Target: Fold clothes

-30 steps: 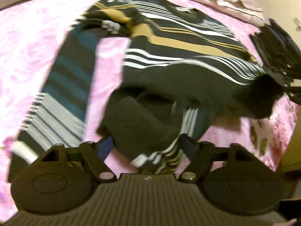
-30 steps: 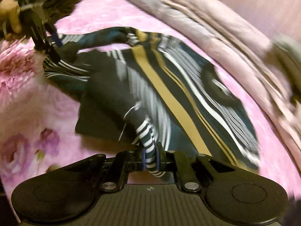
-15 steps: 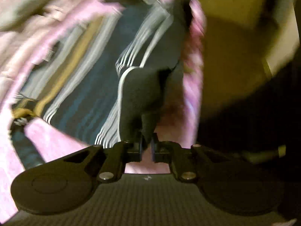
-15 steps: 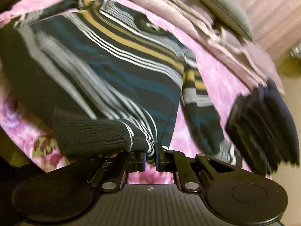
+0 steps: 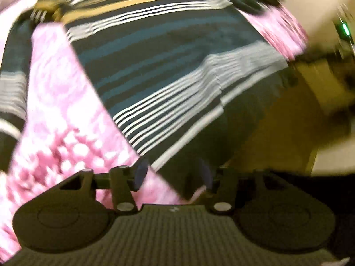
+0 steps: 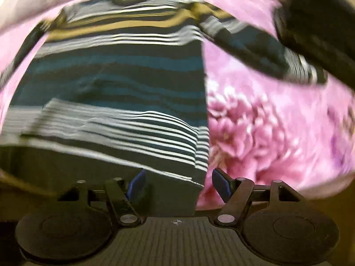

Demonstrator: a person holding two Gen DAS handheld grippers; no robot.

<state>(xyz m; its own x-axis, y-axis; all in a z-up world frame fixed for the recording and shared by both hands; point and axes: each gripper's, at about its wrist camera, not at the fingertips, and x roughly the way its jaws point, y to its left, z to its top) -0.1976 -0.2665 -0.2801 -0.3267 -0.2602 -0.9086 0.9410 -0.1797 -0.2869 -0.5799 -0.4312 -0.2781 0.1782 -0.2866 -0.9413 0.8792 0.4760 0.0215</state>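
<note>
- A knitted sweater banded in black, teal, white and mustard stripes (image 6: 124, 82) lies spread flat on a pink bedspread printed with large flowers (image 6: 266, 128), its body smoothed out and its broad black hem band at the near edge of the bed.
- The neck opening sits at the far end, close to a pale crumpled blanket (image 6: 33, 6) bunched along the far edge of the bedspread.
- One striped sleeve (image 6: 255, 46) angles out to the side across the pink cloth; the other sleeve (image 5: 13, 71) lies along the opposite side of the body.
- The left gripper (image 5: 170, 175) has its fingers spread wide, a hem corner of the sweater lying between them without either pad pressing it.
- The right gripper (image 6: 177, 182) is likewise wide apart, blue pads (image 6: 138, 184) showing, the other hem corner sitting loose in the gap.
- Both views are smeared with motion blur, so fine detail of the knit is lost.
- A dark blurred shape (image 6: 315, 22) fills the upper right of the right wrist view; what it is I cannot tell.
</note>
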